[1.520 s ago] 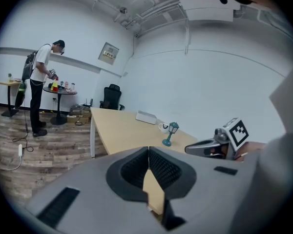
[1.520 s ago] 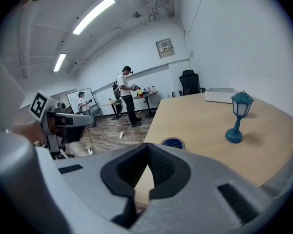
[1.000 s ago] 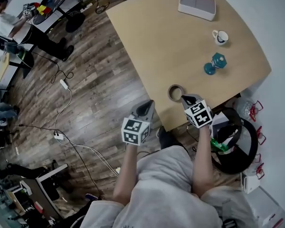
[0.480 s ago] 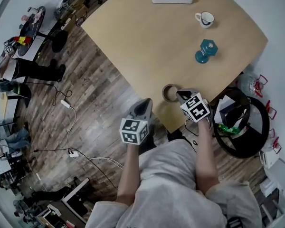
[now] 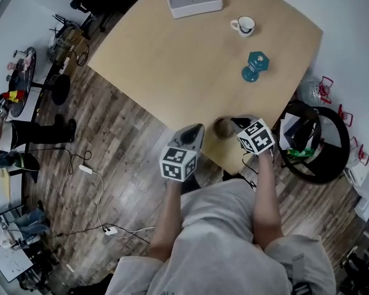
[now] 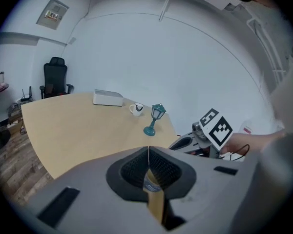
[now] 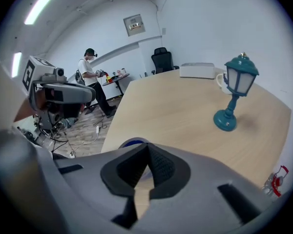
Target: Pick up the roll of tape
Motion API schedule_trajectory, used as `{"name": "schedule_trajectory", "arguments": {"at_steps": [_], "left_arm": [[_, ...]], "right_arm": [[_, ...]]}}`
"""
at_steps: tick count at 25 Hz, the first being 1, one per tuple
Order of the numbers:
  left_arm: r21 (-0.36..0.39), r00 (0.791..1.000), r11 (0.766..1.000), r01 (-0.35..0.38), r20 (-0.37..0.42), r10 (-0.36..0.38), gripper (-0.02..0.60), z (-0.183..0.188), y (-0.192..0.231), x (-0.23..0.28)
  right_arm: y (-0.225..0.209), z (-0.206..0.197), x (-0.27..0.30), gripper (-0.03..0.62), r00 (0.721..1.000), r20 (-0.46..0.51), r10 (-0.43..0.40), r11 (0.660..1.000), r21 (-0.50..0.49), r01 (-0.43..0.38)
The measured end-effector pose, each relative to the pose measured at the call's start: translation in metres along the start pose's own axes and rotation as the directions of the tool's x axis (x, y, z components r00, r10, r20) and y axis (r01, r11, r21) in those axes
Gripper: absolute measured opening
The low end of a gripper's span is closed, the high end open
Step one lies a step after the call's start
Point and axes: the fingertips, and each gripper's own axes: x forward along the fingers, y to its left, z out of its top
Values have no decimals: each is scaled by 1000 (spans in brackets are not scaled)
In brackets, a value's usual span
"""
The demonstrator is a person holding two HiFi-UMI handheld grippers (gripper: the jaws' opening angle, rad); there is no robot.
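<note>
Though hanging over the dark plank floor (image 5: pixel 111 165) a second ago, now brings the left gripper (image 5: pixel 198 128) up to the near edge of the pale wooden table (image 5: pixel 172 60), jaws pressed together on nothing. Keeps the brownish roll of tape (image 5: pixel 223 127) flat by that same edge, between it and the right gripper (image 5: pixel 236 122), likewise closed, empty, just beside the roll. Hides most of the roll behind the jaws in both gripper views; shows only a bluish rim in the right one
</note>
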Motion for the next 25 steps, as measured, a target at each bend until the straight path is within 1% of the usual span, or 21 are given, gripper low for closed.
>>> {"name": "schedule_trajectory", "arguments": {"at_steps": [3, 7, 8, 10, 13, 16, 20, 23, 25], "left_arm": [[37, 999, 998, 44, -19, -44, 6, 7, 10, -7], [39, 996, 995, 87, -17, -87, 6, 9, 28, -13], [37, 995, 994, 99, -16, -98, 6, 8, 30, -13], [37, 992, 992, 123, -18, -123, 6, 7, 31, -14], [53, 987, 986, 156, -32, -155, 6, 4, 35, -16], [77, 987, 984, 161, -34, -158, 6, 8, 46, -21], [89, 985, 981, 171, -25, -170, 8, 17, 61, -24], [97, 981, 977, 191, -32, -189, 8, 18, 67, -25], [105, 978, 972, 208, -39, -205, 8, 19, 69, -25]], "right_arm": [[3, 0, -4, 5, 999, -17, -45, 998, 34, 46], [15, -1, 6, 8, 996, -46, -81, 995, 62, 84], [20, -3, 10, 9, 996, -51, -74, 994, 82, 78], [31, -4, 17, 44, 997, -59, -40, 991, 127, 47], [45, -4, 29, 55, 997, -70, -21, 987, 159, 32], [55, -1, 40, 72, 995, -93, -32, 988, 149, 46], [67, -2, 51, 104, 991, -134, -24, 989, 145, 44], [71, -9, 52, 127, 983, -177, -48, 991, 113, 68], [71, -13, 52, 129, 976, -206, -77, 992, 79, 95]]}}
